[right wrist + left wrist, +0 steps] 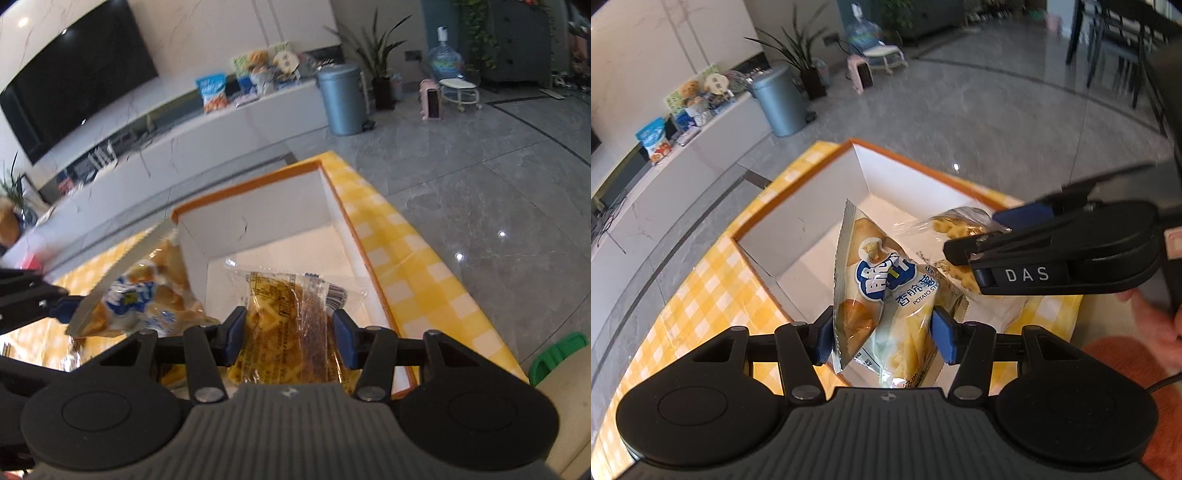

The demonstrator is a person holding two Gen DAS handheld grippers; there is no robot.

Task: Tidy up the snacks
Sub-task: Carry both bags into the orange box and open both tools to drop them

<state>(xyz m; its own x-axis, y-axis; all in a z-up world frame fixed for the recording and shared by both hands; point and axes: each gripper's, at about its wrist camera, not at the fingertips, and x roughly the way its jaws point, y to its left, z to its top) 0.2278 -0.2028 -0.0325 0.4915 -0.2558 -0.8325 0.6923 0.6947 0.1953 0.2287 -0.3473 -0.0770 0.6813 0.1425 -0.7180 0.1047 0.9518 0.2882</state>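
Over the open box (812, 206), both my claws are loaded. My left gripper (882, 334) is clamped on a potato-stick bag (886, 295), its blue pads pinching the pouch from either side, and the bag stands tall between them with its top seam pointing up toward the far wall of the box. My right gripper (290, 338) is clamped on a clear packet of waffle-shaped snacks (284, 317), which sticks out forward from the pads over the box's white floor. From the left camera I see the right gripper coming in from the right side, its packet just beside my potato-stick bag, above the near right part of the box. I can't tell whether the two wrappers touch. The box, white inside with an orange rim, sits on a yellow checked tablecloth (713, 288). Far off on the left, more snack bags (212, 92) rest on a long white cabinet (221, 129), with a grey bin (341, 99) just beside its end.
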